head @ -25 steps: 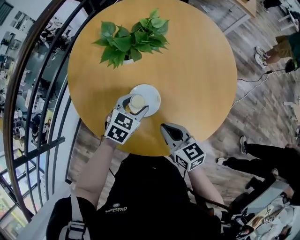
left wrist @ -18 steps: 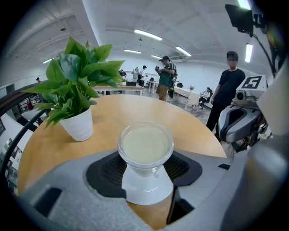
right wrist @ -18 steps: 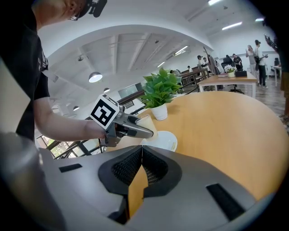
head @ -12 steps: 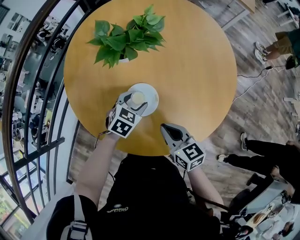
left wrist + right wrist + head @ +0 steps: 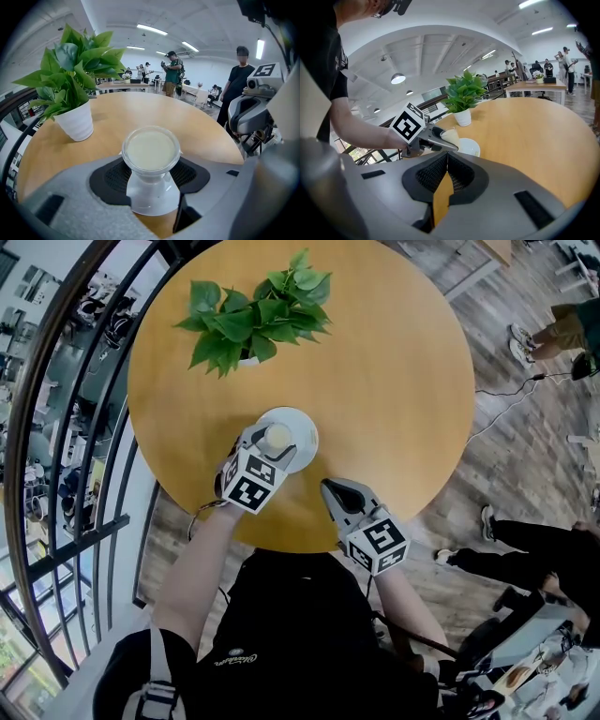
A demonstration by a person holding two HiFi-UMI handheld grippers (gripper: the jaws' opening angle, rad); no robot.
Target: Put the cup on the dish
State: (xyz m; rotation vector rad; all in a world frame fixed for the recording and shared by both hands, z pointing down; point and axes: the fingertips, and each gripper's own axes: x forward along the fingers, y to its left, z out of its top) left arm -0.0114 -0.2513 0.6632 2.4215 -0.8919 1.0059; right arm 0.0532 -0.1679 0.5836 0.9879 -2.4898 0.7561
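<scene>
A clear lidded cup [image 5: 277,436] of pale cream drink stands upright over the near left part of a white dish [image 5: 303,423] on the round wooden table [image 5: 394,381]. My left gripper [image 5: 271,445] is shut on the cup, one jaw on each side. In the left gripper view the cup [image 5: 151,149] sits between the black pads, with the dish [image 5: 152,197] showing white beneath it. Whether the cup's base touches the dish I cannot tell. My right gripper [image 5: 329,488] hovers shut and empty near the table's front edge; its pads meet at their tips [image 5: 446,157].
A leafy plant in a white pot [image 5: 248,315] stands on the table beyond the dish. A black railing [image 5: 84,456] curves round the table's left side. People [image 5: 240,79] stand among desks in the far room.
My left gripper has sunk a little with the cup, bringing it closer to the dish. The right gripper has stayed where it was.
</scene>
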